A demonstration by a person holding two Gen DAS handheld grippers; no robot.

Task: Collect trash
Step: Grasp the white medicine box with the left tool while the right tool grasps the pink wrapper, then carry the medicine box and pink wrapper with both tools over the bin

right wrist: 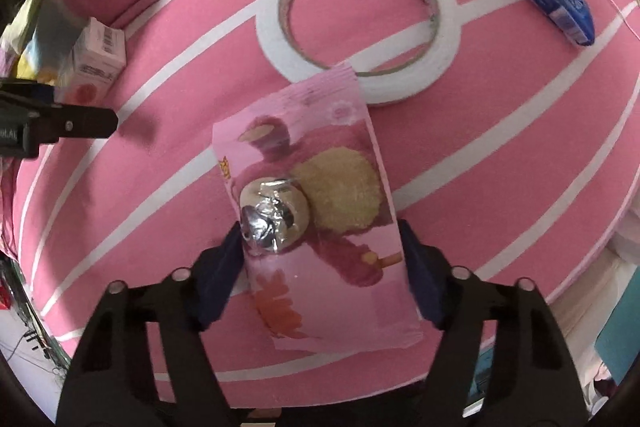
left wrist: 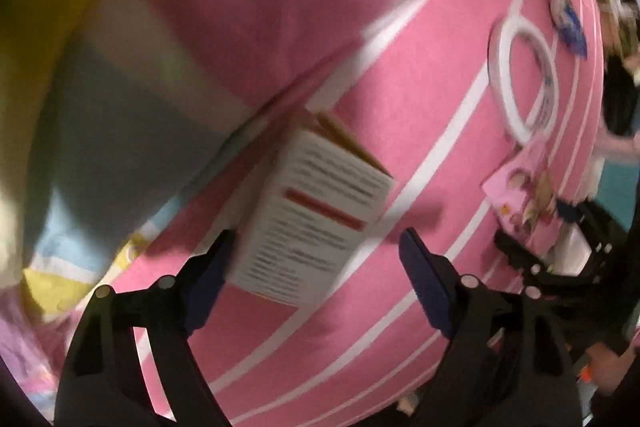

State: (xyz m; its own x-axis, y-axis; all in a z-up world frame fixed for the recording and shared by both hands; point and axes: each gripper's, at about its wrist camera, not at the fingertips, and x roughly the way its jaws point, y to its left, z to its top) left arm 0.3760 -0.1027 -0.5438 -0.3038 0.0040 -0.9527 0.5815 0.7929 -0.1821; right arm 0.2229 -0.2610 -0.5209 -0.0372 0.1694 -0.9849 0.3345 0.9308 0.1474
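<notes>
Here the right tongs (right wrist: 322, 259) pinch a pink packet (right wrist: 320, 211), its long axis running straight away from them. The left tongs (left wrist: 316, 251) stand spread around a white box (left wrist: 316, 215), angled up-left.

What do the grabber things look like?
Both are black plastic claws. The left gripper and right gripper each have two dark blue finger pads on black arms with cut-out slots and small round silvery pins.

Left hand-held gripper (left wrist: 316, 251) jaws apart astride white printed carton (left wrist: 316, 223) on pink striped bedsheet (left wrist: 432, 75).
</notes>
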